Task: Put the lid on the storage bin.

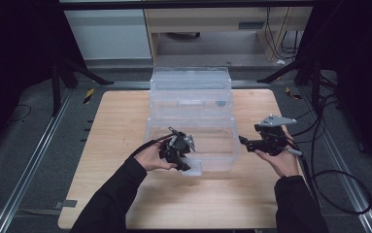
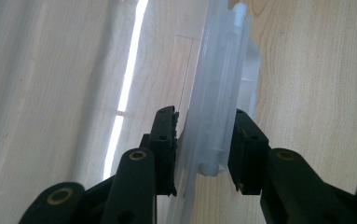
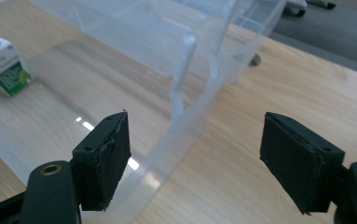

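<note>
Working on the clear bin (image 1: 222, 145), set mid-surface (image 1: 115, 145), in front of a second bin of the same kind (image 1: 191, 77) that stands against the far edge. Placed so, presumably, to keep the near one within easy reach of both hands and its front turned to the near edge.

Gripping the front flap (image 1: 194, 168) of the clear bin with the left gripper (image 1: 178, 148), down at the bin's near wall. Clamped across the flap's thickness, as seen in the left gripper view (image 2: 204, 135): one black pad on each face, the pale plastic flap (image 2: 218, 107) pinched between them edge-on. Probably held that way to swing or pull the flap, since a bite across a thin part gives a firm hold and leaves the wall free.

Hovering with the right gripper (image 1: 245, 141) just beside the bin's right wall, spread wide and holding nothing. In the right gripper view (image 3: 195, 154), lined up with the wall's corner (image 3: 185, 93) between the two pads, one toward the bin, the other over bare wood outside. Likely posed to close on the rim and brace the bin against the left side's pull. No contact there, as far as can be told.

Visible through the clear wall: a small green-and-white carton (image 3: 1, 63), seemingly on the bin's floor.
</note>
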`<act>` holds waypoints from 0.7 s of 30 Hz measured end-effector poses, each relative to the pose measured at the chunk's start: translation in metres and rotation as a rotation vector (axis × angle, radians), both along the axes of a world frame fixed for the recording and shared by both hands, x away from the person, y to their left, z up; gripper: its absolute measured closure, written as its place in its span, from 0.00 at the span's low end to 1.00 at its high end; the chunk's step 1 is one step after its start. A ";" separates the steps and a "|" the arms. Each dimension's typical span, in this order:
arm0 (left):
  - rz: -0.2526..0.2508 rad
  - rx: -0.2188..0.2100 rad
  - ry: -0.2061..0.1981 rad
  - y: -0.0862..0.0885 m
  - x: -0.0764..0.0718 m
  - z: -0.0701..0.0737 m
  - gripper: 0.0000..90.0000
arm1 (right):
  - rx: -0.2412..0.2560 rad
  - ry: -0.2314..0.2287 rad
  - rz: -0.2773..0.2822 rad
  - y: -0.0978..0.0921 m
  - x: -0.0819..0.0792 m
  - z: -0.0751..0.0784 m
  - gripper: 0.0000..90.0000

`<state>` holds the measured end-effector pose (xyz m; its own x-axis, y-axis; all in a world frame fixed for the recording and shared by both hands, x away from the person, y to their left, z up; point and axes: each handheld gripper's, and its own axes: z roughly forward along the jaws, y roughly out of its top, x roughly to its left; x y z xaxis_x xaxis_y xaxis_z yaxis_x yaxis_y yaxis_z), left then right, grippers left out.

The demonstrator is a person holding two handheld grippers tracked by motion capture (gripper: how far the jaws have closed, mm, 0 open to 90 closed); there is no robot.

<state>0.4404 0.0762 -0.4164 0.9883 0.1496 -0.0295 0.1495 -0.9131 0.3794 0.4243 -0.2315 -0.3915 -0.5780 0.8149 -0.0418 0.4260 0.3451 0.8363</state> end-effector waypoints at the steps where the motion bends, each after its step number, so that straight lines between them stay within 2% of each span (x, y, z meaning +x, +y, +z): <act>1: 0.000 -0.001 0.002 0.000 0.000 0.000 0.72 | 0.007 -0.005 0.010 0.003 0.002 0.003 0.28; 8: -0.003 -0.002 0.002 0.000 0.000 0.000 0.73 | 0.037 -0.033 0.070 0.022 0.018 0.020 0.27; 11: -0.004 -0.001 -0.001 0.000 0.000 0.000 0.73 | 0.028 -0.040 0.085 0.028 0.022 0.024 0.27; 21: -0.024 0.003 -0.012 0.000 -0.002 0.000 0.73 | -0.022 -0.072 0.190 0.053 0.045 0.053 0.32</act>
